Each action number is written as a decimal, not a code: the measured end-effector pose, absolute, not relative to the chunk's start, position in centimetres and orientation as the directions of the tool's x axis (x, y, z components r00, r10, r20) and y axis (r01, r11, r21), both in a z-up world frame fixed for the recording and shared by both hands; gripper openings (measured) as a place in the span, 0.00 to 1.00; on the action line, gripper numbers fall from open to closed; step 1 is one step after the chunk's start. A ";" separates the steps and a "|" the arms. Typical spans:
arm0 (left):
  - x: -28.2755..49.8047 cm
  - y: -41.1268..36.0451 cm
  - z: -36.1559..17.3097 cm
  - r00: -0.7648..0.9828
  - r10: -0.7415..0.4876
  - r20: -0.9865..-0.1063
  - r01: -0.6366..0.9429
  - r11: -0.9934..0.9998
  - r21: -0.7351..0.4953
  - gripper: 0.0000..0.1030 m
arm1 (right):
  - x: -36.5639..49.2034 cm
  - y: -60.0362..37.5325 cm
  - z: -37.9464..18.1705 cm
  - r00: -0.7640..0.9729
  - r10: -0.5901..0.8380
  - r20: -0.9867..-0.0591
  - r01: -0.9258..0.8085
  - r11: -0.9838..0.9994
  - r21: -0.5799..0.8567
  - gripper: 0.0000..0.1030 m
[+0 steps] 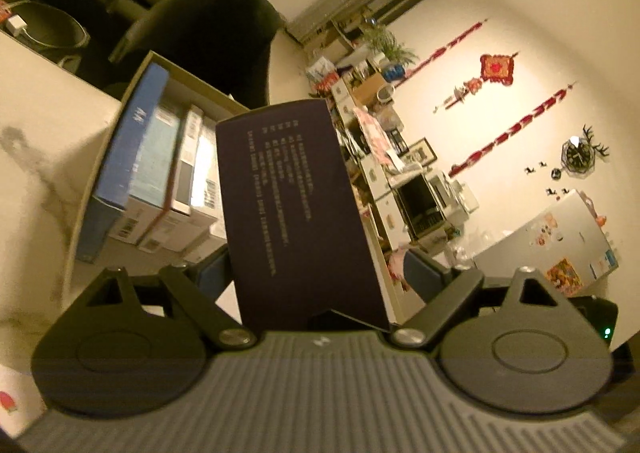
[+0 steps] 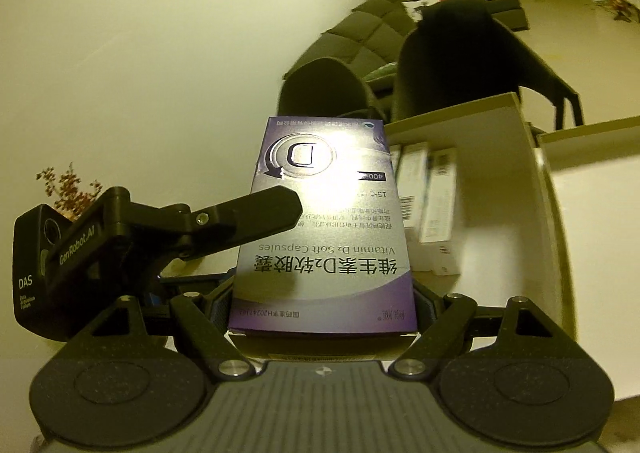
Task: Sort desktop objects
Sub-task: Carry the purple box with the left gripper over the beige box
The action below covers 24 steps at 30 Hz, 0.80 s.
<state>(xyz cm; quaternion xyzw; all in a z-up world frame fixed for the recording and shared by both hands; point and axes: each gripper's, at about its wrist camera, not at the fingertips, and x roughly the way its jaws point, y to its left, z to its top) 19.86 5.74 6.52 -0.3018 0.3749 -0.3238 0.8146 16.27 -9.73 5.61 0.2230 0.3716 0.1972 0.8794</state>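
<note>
A purple vitamin D2 capsule box (image 2: pixel 324 237) lies lengthwise between the fingers of my right gripper (image 2: pixel 322 301), which is shut on its two long sides. My left gripper (image 1: pixel 316 269) reaches in from the side and straddles the same box, whose dark side face (image 1: pixel 296 205) fills the left wrist view. One pad sits against that face and a gap shows at the other. In the right wrist view a black left finger (image 2: pixel 256 213) lies over the box's front. Just beyond, an open carton (image 1: pixel 160 65) holds several packets standing upright (image 1: pixel 160 173).
The carton (image 2: pixel 480 121) rests on a white marble-patterned table (image 1: pixel 40 157). Dark chairs (image 2: pixel 460 49) stand behind the table, with a sofa (image 2: pixel 360 37) further back. A small white card (image 1: pixel 12 405) lies at the near left. Cluttered shelves (image 1: pixel 380 157) line the far wall.
</note>
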 end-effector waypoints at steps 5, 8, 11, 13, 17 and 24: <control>21.1 4.5 6.3 0.474 -0.764 -0.438 0.302 0.608 -0.734 0.87 | 16.8 -11.1 4.7 0.647 0.485 -0.588 -0.128 0.830 0.543 0.84; 21.9 4.0 6.2 0.457 -0.766 -0.452 0.296 0.610 -0.735 0.87 | 17.6 -11.5 4.2 0.642 0.475 -0.602 -0.103 0.831 0.547 0.84; 22.8 3.1 6.1 0.446 -0.761 -0.471 0.294 0.622 -0.726 0.87 | 18.5 -11.7 3.7 0.635 0.465 -0.617 -0.083 0.835 0.543 0.85; 23.4 2.7 6.1 0.446 -0.751 -0.487 0.293 0.637 -0.714 0.87 | 19.2 -11.7 3.4 0.629 0.458 -0.628 -0.073 0.839 0.539 0.85; 24.6 1.8 5.8 0.449 -0.729 -0.517 0.275 0.663 -0.696 0.87 | 20.9 -11.8 2.7 0.617 0.447 -0.648 -0.048 0.843 0.536 0.86; 25.8 2.0 4.1 0.428 -0.725 -0.539 0.199 0.658 -0.727 0.86 | 23.8 -11.3 2.1 0.613 0.392 -0.686 -0.051 0.886 0.460 0.86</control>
